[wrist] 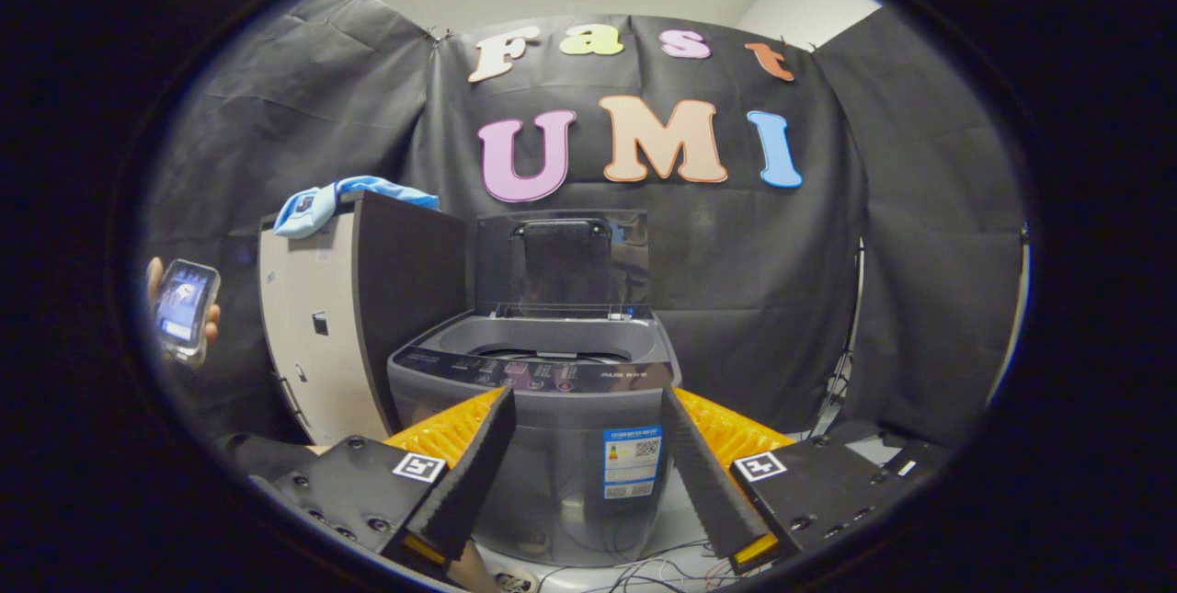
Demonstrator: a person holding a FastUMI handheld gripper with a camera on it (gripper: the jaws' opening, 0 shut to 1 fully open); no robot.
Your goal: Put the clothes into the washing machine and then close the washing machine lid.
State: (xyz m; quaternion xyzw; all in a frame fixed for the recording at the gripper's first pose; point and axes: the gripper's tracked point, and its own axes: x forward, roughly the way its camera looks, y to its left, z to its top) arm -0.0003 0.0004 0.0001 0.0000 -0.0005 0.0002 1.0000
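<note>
A small grey top-loading washing machine (552, 446) stands straight ahead of my fingers, its lid (563, 264) raised upright at the back and the tub opening (542, 347) showing. A light blue piece of clothing (342, 198) lies on top of a tall cabinet (354, 326) to the left of the machine. My gripper (584, 418) is open, its two fingers spread wide in front of the machine's body, with nothing between them. The gripper sits lower than the machine's rim and well short of the clothing.
A hand holding a phone (184, 308) shows at the far left, beside the cabinet. Loose cables (644, 565) lie on the floor under the machine's front. A stand's legs (841, 382) rise by the cloth wall at the right.
</note>
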